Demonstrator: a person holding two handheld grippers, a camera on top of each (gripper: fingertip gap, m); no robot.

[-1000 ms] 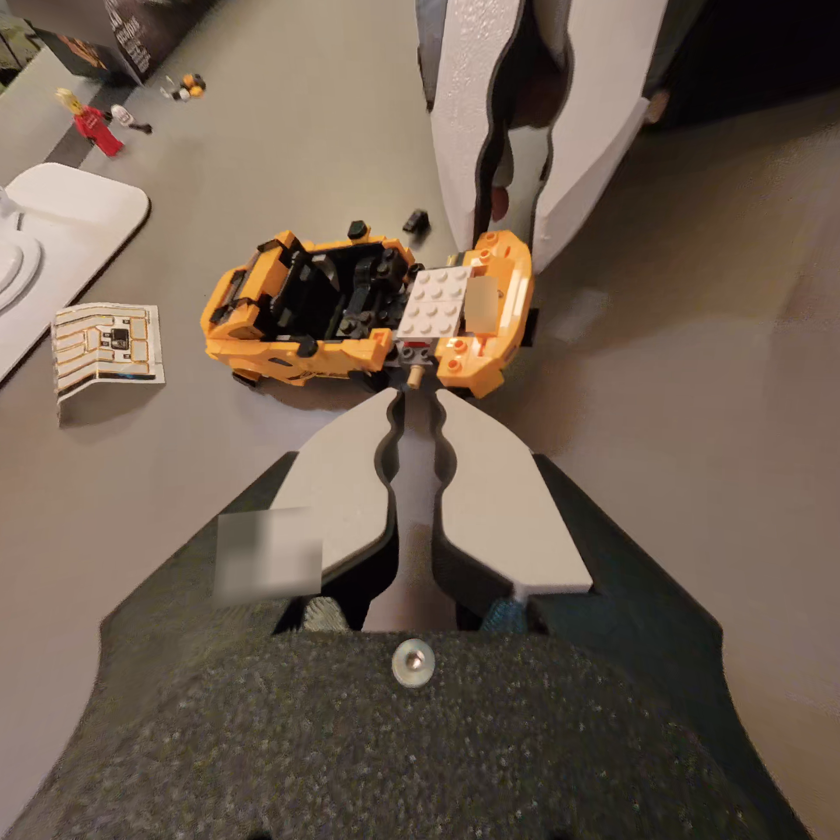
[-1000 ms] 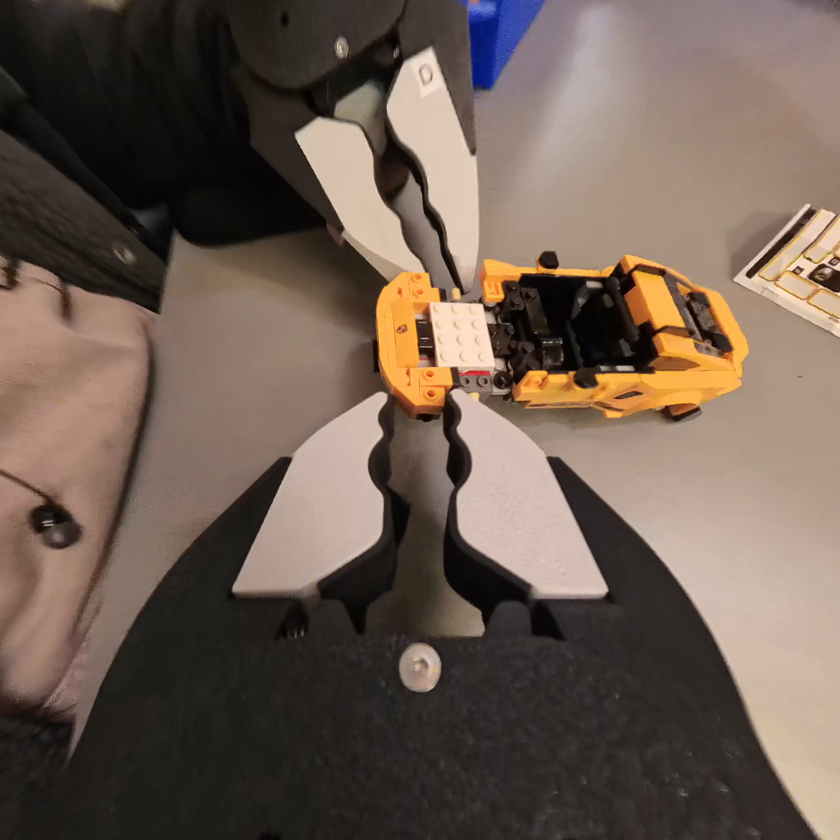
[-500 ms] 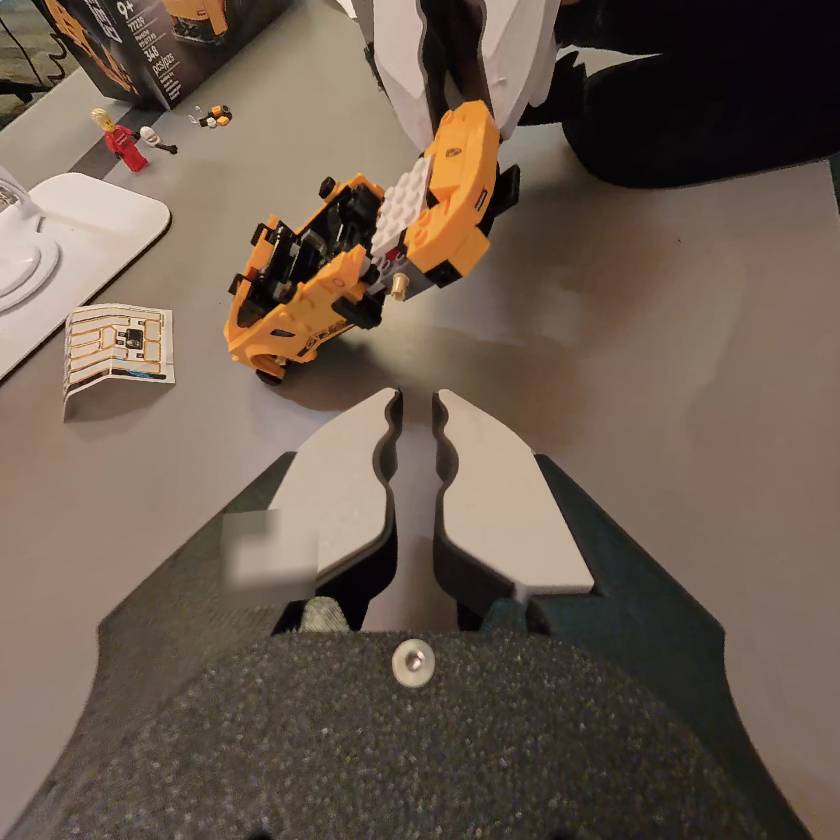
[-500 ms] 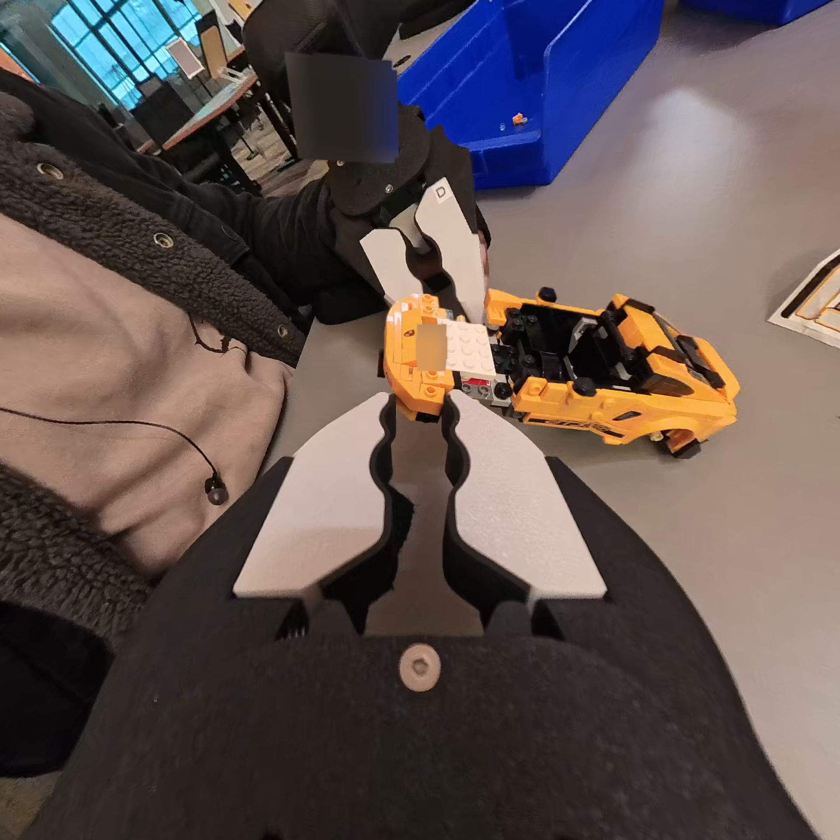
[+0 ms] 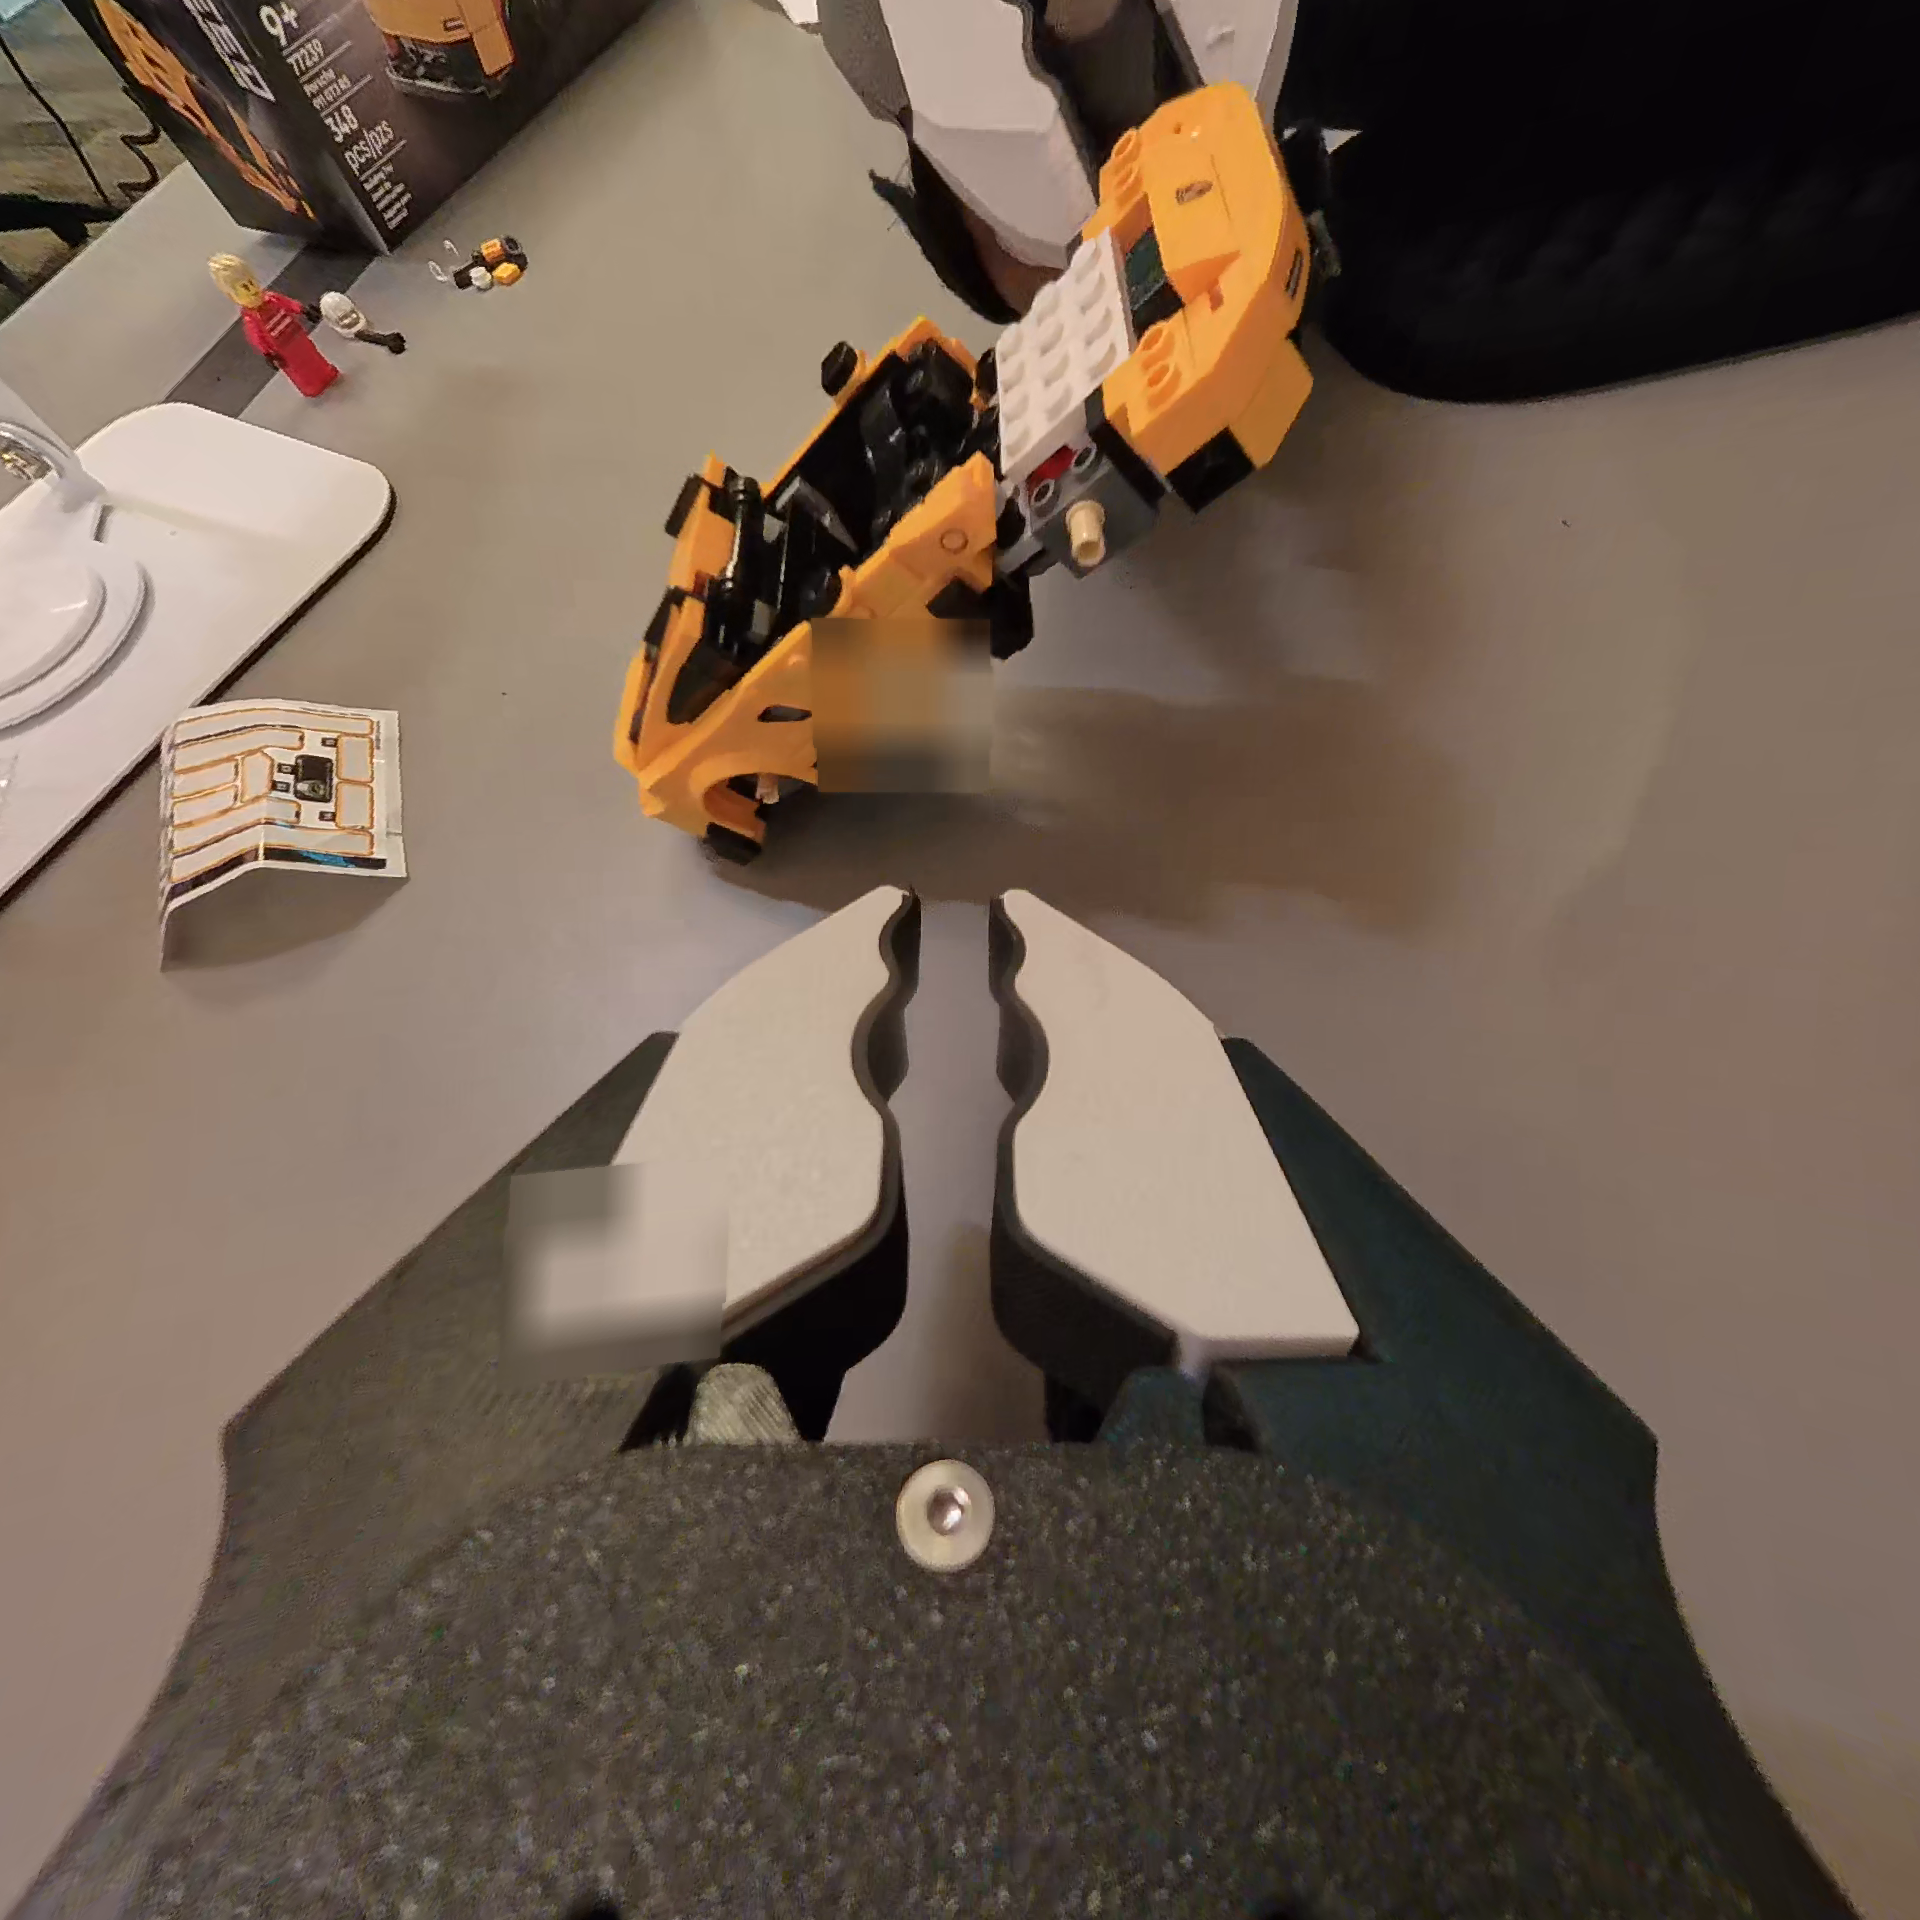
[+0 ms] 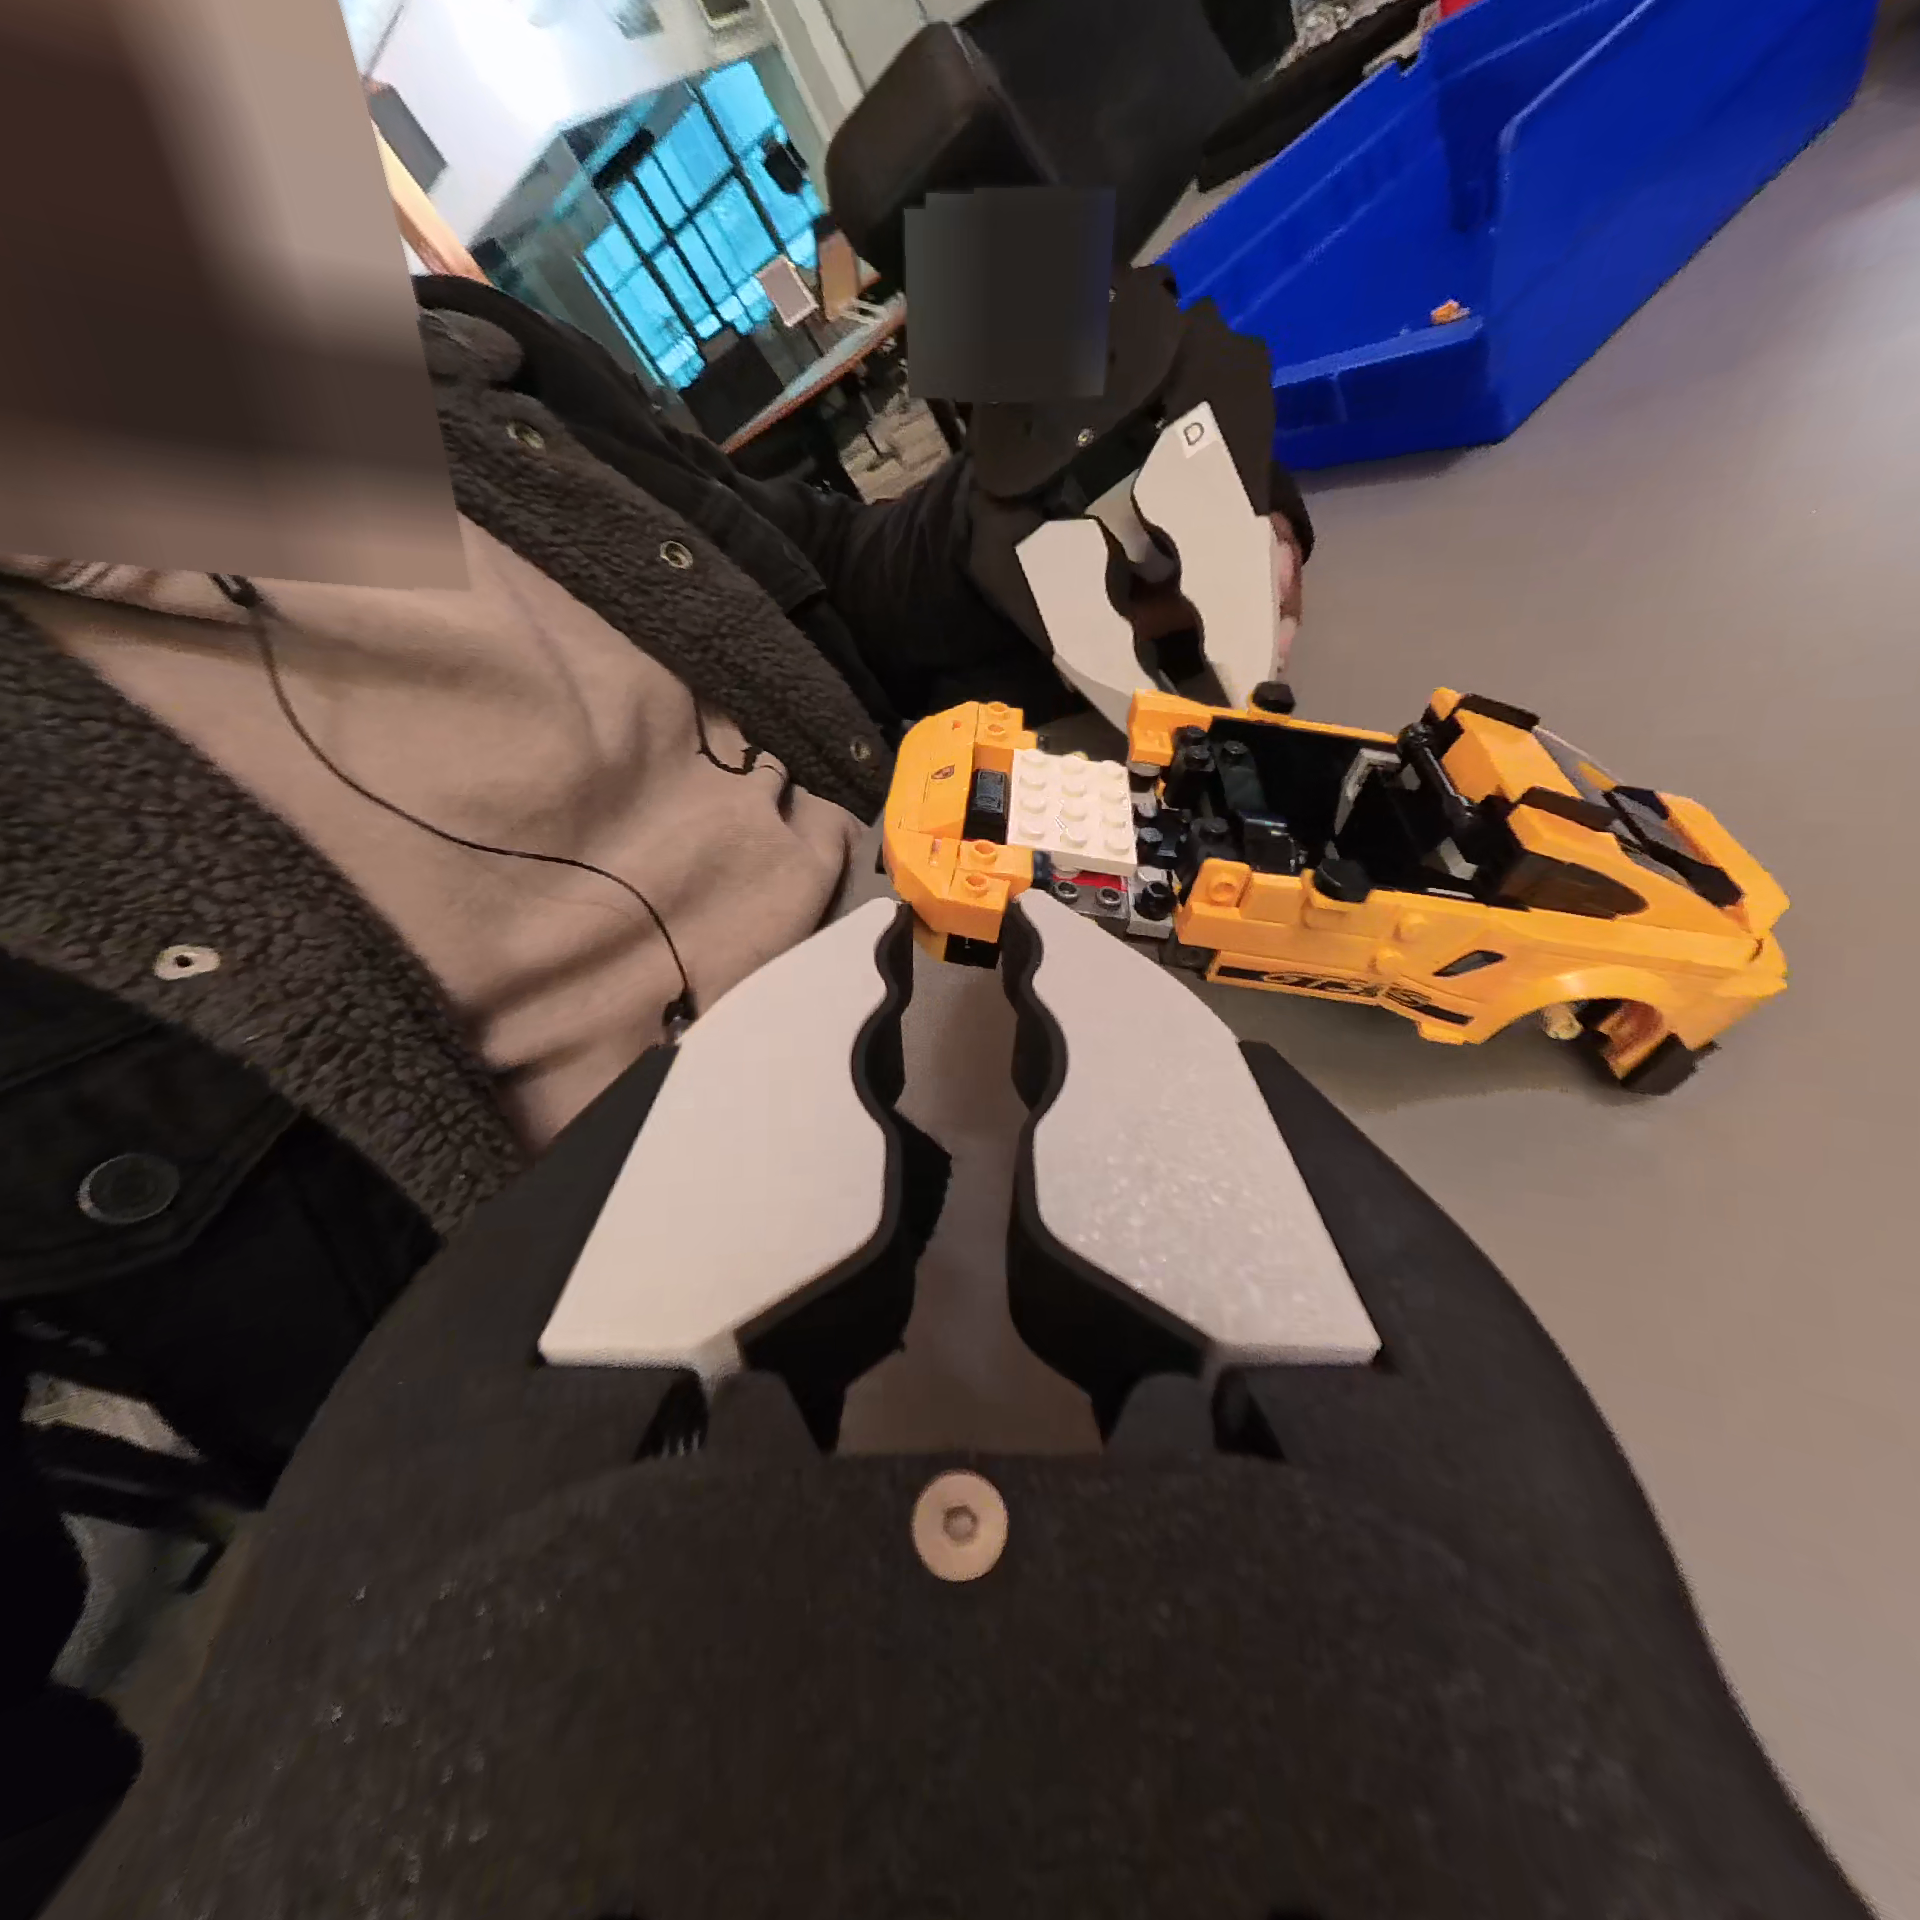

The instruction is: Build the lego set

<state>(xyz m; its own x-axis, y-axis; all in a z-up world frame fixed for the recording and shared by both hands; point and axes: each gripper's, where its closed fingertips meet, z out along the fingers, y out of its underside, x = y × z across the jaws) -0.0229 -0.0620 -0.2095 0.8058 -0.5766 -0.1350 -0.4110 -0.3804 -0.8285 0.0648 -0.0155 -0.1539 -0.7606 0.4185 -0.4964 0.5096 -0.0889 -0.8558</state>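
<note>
**Orange car tipped up at one end on the grey table**

In the left wrist view, a white tray sits at the table's left edge with a curled sticker sheet just beside it. Toward the far left corner stand a dark set box, a red minifigure and a few loose small pieces. The matte grey surface carries soft shadows under the model.

The orange lego car lies near the table's middle, tilted — one end rests on the surface, the end with the white studded plate is raised off it. The left gripper hovers just short of the car, its jaws a narrow gap apart and empty.

In the right wrist view the right gripper is clamped on the car's orange end block, fingers pinching it from both sides. The left gripper shows beyond the car, close to its far side. A person in a dark fleece jacket sits at the near edge; a blue bin stands toward the far right of the table. Behind — a room with large windows, desks and a black chair.
</note>
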